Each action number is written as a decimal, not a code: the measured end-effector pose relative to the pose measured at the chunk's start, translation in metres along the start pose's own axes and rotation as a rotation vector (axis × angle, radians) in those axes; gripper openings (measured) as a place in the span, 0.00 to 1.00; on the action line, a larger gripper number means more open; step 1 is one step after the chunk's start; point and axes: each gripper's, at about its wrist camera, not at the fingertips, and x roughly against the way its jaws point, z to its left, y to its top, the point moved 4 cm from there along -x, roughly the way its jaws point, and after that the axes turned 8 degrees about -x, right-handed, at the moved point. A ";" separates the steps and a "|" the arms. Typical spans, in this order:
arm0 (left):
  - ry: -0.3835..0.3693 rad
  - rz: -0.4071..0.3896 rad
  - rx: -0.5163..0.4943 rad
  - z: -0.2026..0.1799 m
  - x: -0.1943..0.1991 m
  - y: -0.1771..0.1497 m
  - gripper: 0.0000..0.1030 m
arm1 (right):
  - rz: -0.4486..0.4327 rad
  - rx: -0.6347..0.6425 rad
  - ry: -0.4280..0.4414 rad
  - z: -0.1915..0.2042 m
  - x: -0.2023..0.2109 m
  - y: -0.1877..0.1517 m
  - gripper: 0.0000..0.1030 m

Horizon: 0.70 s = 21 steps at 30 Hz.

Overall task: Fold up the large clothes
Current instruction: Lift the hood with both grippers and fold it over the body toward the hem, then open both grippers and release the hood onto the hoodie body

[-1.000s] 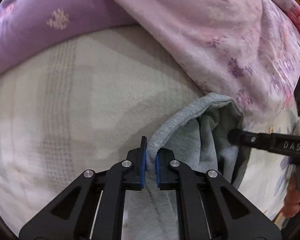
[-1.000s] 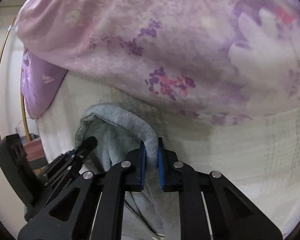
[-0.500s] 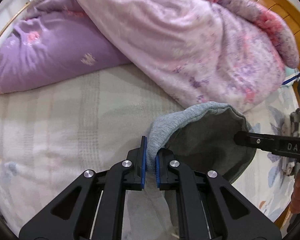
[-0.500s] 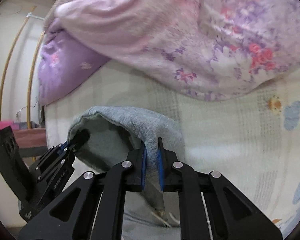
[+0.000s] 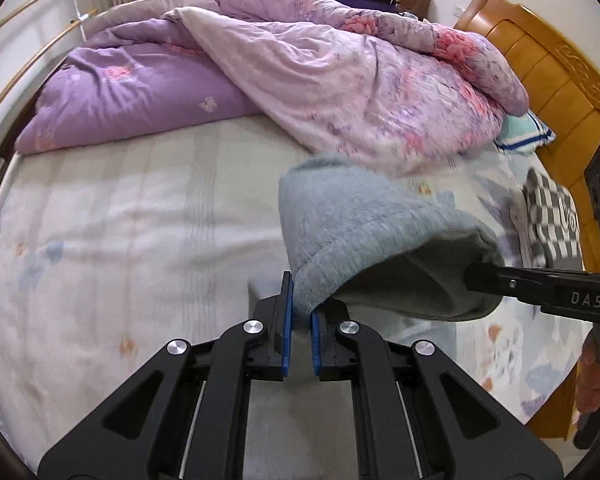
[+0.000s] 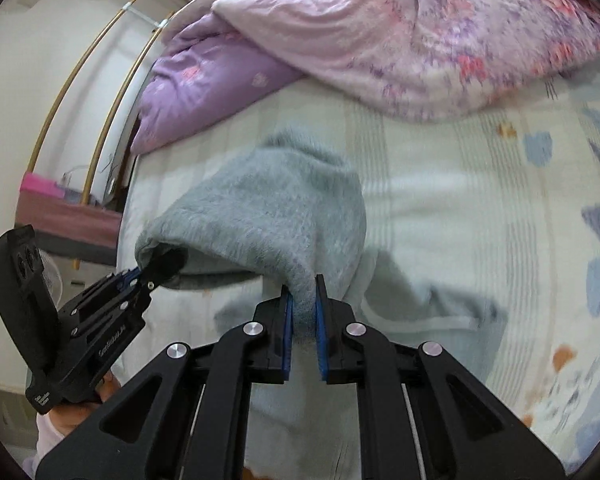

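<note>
A grey fleece garment (image 5: pixel 364 232) hangs lifted above the bed, its hem stretched between my two grippers. My left gripper (image 5: pixel 301 312) is shut on one edge of the hem. My right gripper (image 6: pixel 302 300) is shut on the other edge; it also shows at the right of the left wrist view (image 5: pixel 476 276). The garment (image 6: pixel 268 216) droops forward over both sets of blue pads, and the rest of it trails down below the fingers, partly hidden. The left gripper shows at the lower left of the right wrist view (image 6: pixel 148 272).
A pale patterned bedsheet (image 5: pixel 120 240) lies below. A bunched pink and purple floral duvet (image 5: pixel 340 68) fills the far side. A wooden headboard (image 5: pixel 548 60) stands at right, with a checked cloth (image 5: pixel 552 216) and a blue-striped pillow (image 5: pixel 524 132) near it. Curved wooden rails (image 6: pixel 96 80) stand at left.
Both grippers have risen and pulled back from the duvet, lifting the grey garment higher above the sheet. Far more of the bed and room shows now.
</note>
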 end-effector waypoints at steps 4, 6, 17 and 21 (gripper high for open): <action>-0.019 0.045 0.052 -0.011 0.022 -0.058 0.07 | 0.053 0.025 -0.013 0.000 0.001 -0.065 0.09; -0.025 0.080 0.050 -0.018 0.028 -0.091 0.07 | 0.087 0.014 -0.024 -0.007 -0.003 -0.098 0.09; -0.157 0.396 0.133 -0.051 -0.031 -0.243 0.11 | 0.367 -0.100 -0.191 -0.082 -0.088 -0.216 0.15; -0.181 0.512 0.120 -0.058 -0.039 -0.270 0.34 | 0.518 -0.168 -0.290 -0.105 -0.103 -0.235 0.76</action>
